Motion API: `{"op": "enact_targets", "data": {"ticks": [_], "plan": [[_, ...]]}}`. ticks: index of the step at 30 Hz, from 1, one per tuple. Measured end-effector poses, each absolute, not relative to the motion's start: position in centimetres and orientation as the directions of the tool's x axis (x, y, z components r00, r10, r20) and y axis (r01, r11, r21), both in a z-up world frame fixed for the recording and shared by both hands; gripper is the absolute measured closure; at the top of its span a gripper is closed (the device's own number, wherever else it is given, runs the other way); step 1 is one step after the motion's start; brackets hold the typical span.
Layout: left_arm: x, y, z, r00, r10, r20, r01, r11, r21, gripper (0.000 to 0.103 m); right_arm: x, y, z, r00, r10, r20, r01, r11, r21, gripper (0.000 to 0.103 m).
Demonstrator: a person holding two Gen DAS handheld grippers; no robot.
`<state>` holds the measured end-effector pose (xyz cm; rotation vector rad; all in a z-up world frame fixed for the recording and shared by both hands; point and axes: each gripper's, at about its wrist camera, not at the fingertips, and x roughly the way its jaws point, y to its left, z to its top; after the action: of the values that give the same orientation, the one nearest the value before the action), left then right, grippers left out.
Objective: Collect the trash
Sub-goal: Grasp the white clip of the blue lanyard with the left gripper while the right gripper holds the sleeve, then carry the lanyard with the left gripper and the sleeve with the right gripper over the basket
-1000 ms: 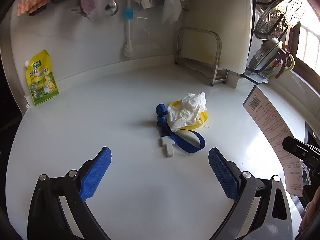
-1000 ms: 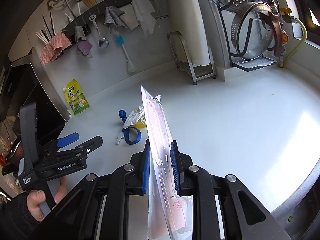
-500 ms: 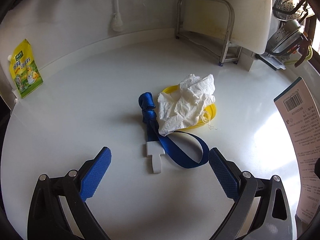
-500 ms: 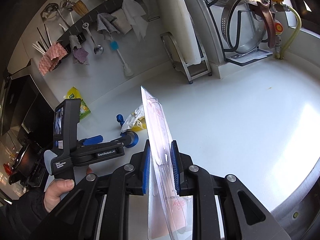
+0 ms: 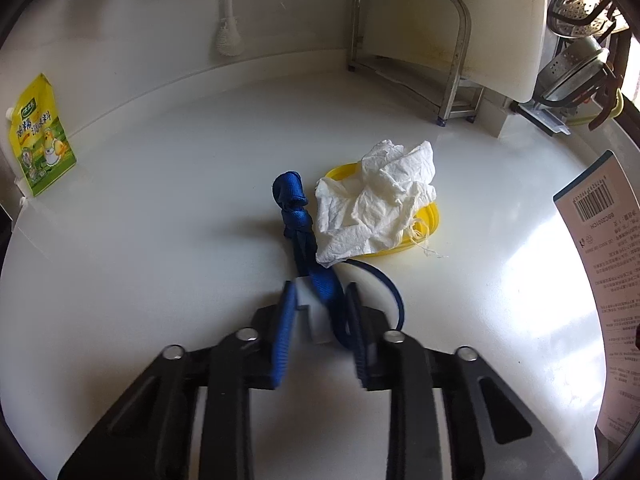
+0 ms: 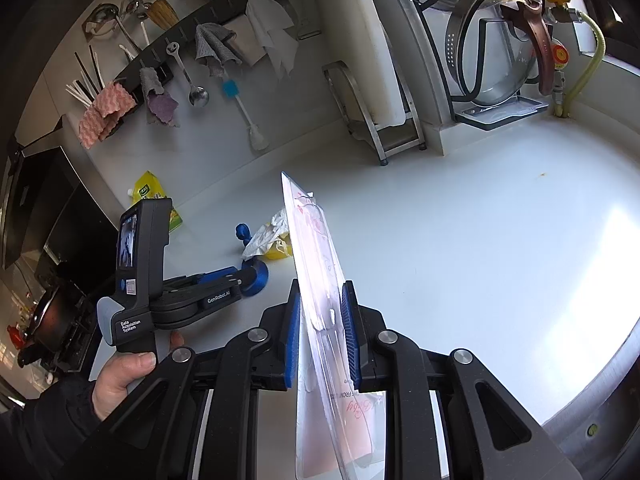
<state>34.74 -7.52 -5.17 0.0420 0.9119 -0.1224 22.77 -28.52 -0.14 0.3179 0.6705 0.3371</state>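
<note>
Blue strap (image 5: pixel 320 280) between closing jaws; left gripper (image 5: pixel 320 300)

A blue strap (image 5: pixel 316 276) and a white tab (image 5: pixel 316 316) lie between the left gripper (image 5: pixel 320 320)'s blue-padded black jaws on a glossy white desk (image 5: pixel 160 240). Just beyond, crumpled white tissue (image 5: pixel 380 200) covers a yellow lid (image 5: pixel 430 216). Far left stands a yellow-and-green pouch (image 5: pixel 40 148). The right gripper (image 6: pixel 320 332)'s blue pads flank clear packaging (image 6: pixel 316 280) with pink print.
</note>
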Motion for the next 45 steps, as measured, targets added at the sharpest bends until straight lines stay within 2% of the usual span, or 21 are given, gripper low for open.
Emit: {"op": "enact_targets", "data": {"ticks": [21, 31, 45], "plan": [[22.3, -3.5, -0.9, 0.741, -0.14, -0.657, 0.163, 0.986, -0.026, 0.083, 20.2, -25.6, -0.4, 0.736, 0.398, -0.548, -0.224, 0.907, 0.357, 0.084], [14.8, -3.0, 0.0, 0.774, -0.163, -0.612, 0.208, 0.978, 0.002, 0.083, 13.1, -23.3, -0.6, 0.762, 0.328, -0.558, -0.176, 0.935, 0.309, 0.084], [5.4, -2.5, -1.5, 0.765, -0.205, -0.611, 0.254, 0.967, -0.008, 0.083, 0.6, -20.8, -3.0, 0.771, 0.224, -0.597, -0.078, 0.962, 0.26, 0.084]]}}
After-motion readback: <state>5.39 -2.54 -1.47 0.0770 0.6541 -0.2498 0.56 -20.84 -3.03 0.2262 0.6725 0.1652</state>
